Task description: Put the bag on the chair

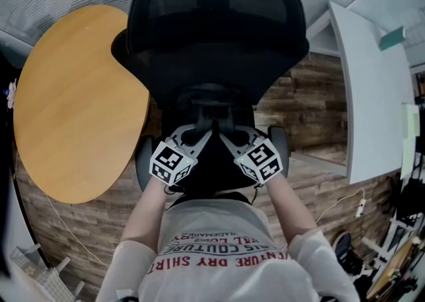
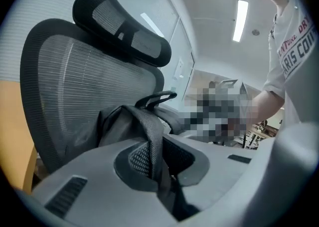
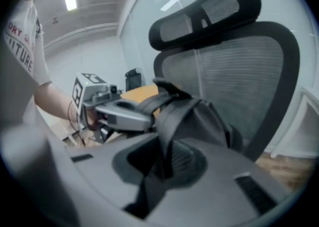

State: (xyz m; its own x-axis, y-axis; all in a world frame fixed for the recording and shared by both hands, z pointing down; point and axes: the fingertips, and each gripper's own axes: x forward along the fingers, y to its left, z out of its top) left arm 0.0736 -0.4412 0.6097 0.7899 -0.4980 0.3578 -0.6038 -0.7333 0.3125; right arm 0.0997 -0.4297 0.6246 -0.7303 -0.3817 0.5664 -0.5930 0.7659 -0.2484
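A black mesh office chair stands right in front of me, its back and headrest filling both gripper views. The black bag hangs between the two grippers, close against the chair's back. My left gripper is shut on one shoulder strap, which runs down between its jaws from the bag's body. My right gripper is shut on the other strap. The left gripper also shows in the right gripper view, beside the bag. The chair's seat is hidden under the bag and grippers.
A round wooden table stands close at the chair's left. A white desk runs along the right. The chair's armrests flank the grippers. Cables and stands lie on the wood floor at the lower right.
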